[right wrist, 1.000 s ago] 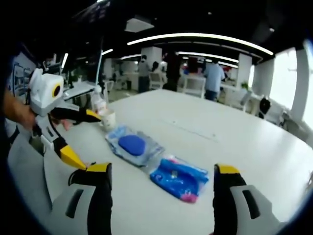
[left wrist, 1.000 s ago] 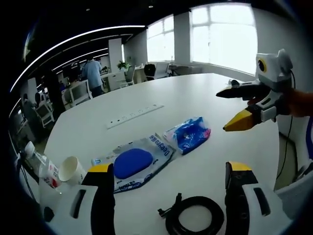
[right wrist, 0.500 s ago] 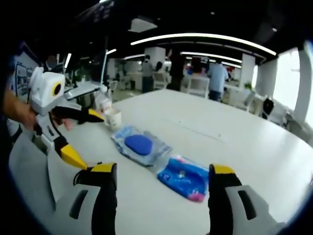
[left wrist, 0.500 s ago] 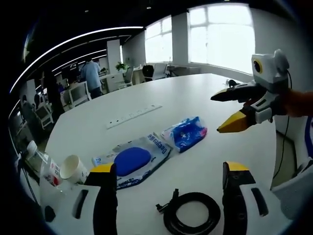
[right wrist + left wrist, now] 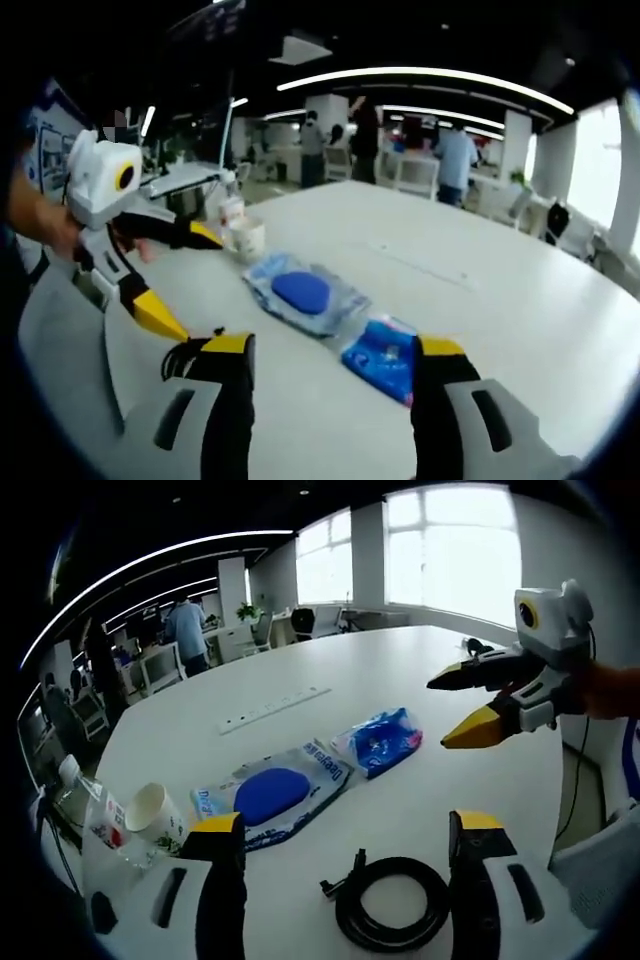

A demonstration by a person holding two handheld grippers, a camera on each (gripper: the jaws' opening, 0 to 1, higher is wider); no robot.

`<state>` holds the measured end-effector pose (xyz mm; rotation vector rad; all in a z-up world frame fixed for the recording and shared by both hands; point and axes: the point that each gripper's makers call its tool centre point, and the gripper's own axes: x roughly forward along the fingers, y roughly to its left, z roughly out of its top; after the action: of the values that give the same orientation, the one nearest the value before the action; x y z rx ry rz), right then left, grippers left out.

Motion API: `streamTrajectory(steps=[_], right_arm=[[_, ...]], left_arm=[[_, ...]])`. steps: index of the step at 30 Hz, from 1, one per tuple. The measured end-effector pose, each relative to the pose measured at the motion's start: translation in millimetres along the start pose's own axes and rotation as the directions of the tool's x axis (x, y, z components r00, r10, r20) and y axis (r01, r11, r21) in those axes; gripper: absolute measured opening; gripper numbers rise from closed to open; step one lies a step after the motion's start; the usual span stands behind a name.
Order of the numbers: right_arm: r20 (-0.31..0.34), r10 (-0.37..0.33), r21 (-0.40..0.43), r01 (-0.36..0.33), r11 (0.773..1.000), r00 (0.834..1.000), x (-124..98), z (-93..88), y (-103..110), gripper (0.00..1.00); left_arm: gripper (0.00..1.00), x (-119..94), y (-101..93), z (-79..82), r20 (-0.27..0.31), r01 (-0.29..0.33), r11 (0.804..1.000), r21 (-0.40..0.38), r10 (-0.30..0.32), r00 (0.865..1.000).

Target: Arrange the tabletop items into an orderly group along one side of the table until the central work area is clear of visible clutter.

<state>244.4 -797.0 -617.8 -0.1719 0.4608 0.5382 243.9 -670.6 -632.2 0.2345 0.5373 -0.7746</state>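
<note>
In the left gripper view, the left claw (image 5: 343, 842) hangs over the white worktop (image 5: 400, 680) with its jaws spread apart and nothing between them; a coiled black cable (image 5: 390, 915) lies on the worktop between the jaw tips; just beyond it lies a clear wipes pack with a blue oval (image 5: 275, 795), and touching its far end a crumpled blue packet (image 5: 380, 740); a paper cup (image 5: 155, 815) stands to the left beside a plastic bottle (image 5: 90, 810); a power strip (image 5: 275, 709) sits further back; the right claw (image 5: 470, 702) enters from the right, jaws parted and empty.

In the right gripper view, the right claw (image 5: 333, 355) is released too; the blue packet (image 5: 380, 355) lies just ahead between its jaws, perhaps touching the right one; the wipes pack (image 5: 305, 298) is beyond, the paper cup (image 5: 245, 238) further left; the left claw (image 5: 185, 280) comes in from the left, jaws apart.
</note>
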Motion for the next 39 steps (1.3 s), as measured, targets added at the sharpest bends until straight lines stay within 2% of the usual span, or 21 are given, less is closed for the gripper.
streamTrajectory(steps=[32,39], right_arm=[[-0.043,0.091,0.003,-0.091,0.996,0.995,5,-19.3,42,0.38],[-0.046,0.093,-0.011,-0.094,0.996,0.995,7,-20.9,46,0.37]], left_arm=[[0.68,-14,-2.0,-28.7,-0.036,0.015,1.000,-0.003,-0.015,0.999],[0.62,-16,-2.0,-39.4,-0.060,0.027,1.000,0.014,-0.026,0.998]])
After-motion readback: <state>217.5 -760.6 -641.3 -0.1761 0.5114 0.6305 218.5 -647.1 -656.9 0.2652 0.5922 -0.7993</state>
